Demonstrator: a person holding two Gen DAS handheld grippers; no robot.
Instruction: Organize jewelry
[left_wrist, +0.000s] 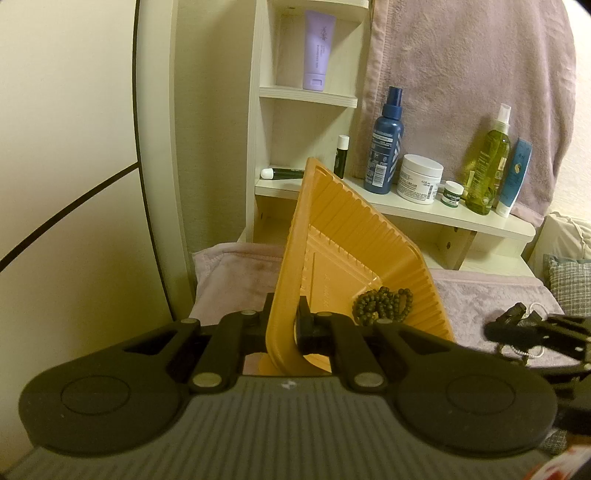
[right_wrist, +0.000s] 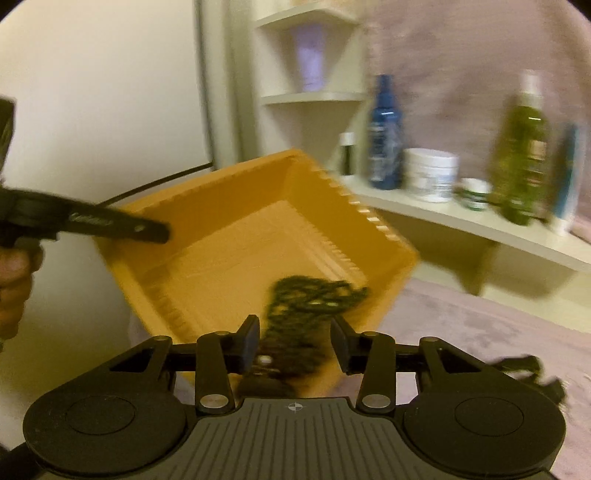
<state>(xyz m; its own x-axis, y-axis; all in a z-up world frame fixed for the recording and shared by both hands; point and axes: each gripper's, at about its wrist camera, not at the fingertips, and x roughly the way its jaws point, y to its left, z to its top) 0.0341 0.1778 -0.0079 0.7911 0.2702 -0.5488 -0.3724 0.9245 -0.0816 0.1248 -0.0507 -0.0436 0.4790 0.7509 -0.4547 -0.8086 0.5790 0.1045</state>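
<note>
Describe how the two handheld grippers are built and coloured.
Both the left gripper and the right gripper are matte black: two round hubs, linkage bars with silver pivot pins, and a ribbed grey body. The right's pads look bluish. No sleeve shows.

Warm, yellowish indoor light fills both views, fairly dim, with no lamp in sight. The left wrist view is sharp: labels on the bottles on the shelf are nearly readable, and the beads in the tray show singly. Its fisheye bends the wall line and darkens the corners. The right wrist view is smeared by motion blur; bottles, jar and beads streak sideways, only the near black housing stays crisp. Shadows are soft, lying under the shelf. Faint sheen sits on the tray's ribs; no harsh glare.
</note>
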